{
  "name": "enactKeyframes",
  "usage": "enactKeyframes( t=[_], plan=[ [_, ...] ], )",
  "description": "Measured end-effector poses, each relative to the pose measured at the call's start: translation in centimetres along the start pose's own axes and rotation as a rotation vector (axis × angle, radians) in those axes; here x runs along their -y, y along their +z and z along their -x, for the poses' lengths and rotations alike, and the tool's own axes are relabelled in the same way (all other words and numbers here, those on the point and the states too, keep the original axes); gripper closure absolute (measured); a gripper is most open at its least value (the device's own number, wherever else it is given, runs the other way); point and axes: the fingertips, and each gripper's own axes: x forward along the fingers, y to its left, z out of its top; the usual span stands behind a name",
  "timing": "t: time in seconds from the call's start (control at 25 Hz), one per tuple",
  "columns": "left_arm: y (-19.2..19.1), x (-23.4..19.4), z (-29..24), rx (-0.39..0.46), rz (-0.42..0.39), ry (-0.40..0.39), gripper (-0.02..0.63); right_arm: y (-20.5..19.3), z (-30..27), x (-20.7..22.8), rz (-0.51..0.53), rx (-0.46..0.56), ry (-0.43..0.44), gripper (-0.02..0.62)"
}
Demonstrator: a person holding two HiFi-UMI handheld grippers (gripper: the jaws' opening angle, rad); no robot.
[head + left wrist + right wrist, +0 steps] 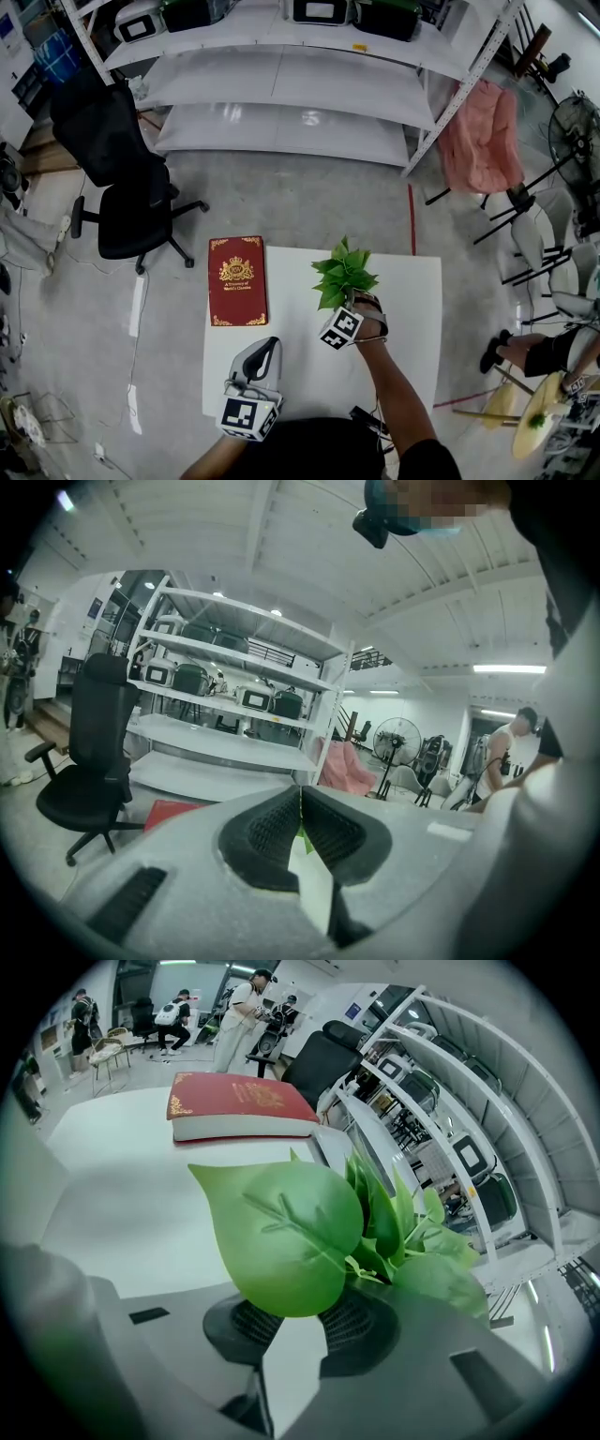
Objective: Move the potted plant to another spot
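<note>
We see the potted plant (344, 273) near the middle of the white table (412, 319), its base between the narrowly set jaws of our right gripper (361, 302), which grips it under the leaves. The red book (236, 280) lies to its left. Our left gripper (267, 352) hovers nearer us, jaws pressed together and empty.

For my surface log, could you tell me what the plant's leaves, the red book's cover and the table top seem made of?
The potted plant probably has plastic leaves: uniform waxy green, moulded veins. The red book looks like matte leatherette or cloth, with gilt stamping. The table is possibly laminate: smooth, white, faint sheen.
</note>
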Motion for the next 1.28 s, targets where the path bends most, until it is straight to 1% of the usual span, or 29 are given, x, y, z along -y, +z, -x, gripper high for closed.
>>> enactKeyframes(
  t=[0.28,0.64,1.28],
  plan=[
    [0.4,-0.1,-0.1,0.007,-0.002,0.002,0.586,0.0,0.1,-0.1,0.046,0.0,-0.015,0.515],
    [0.3,-0.5,0.2,0.008,0.006,0.015,0.586,0.0,0.1,-0.2,0.061,0.002,-0.005,0.526],
    [0.7,0.0,1.5,0.029,0.007,0.026,0.586,-0.1,1.2,-1.1,0.08,0.015,-0.012,0.543]
  ],
)
